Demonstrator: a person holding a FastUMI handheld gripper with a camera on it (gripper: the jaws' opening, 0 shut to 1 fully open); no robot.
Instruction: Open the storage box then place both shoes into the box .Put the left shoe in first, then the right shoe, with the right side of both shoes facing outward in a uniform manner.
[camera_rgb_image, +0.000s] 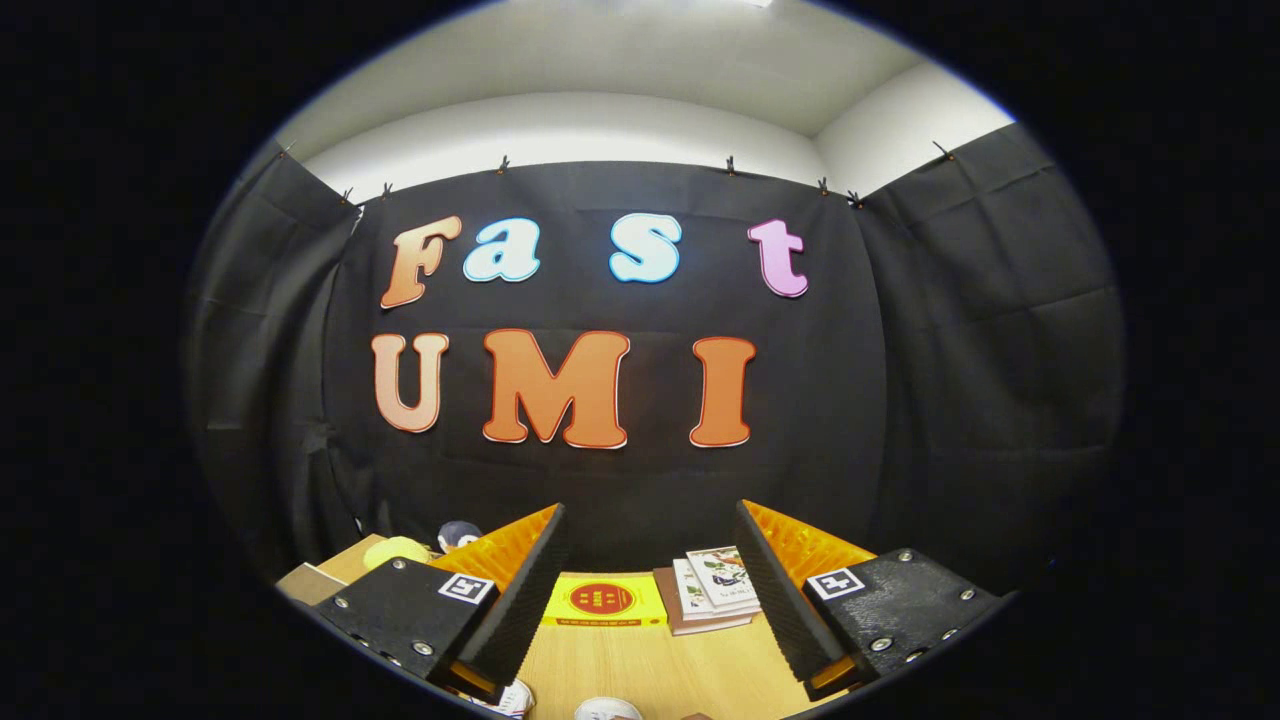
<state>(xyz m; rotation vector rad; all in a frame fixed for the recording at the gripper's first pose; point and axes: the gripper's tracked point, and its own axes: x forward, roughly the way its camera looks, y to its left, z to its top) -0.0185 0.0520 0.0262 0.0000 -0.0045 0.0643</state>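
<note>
The worktop (640, 670) is showing as pale wood with a smooth, faintly satin grain. Just ahead of the wide-apart fingers (520, 590) of the gripper (650, 590), whose inner faces are looking ribbed and matt, a yellow box (605, 602) is looking like printed card, and beside it a stack of books (710, 590) is presenting glossy paper covers. The booth wall (950, 400) is hanging as matt, creased cloth.

Black cloth (640, 300) hangs as the booth's wall from twelve o'clock round to three and nine, clipped along its top edge. Above it run white walls (560, 125) and ceiling (600, 50). A pale wooden tabletop (650, 665) lies at six o'clock.
</note>
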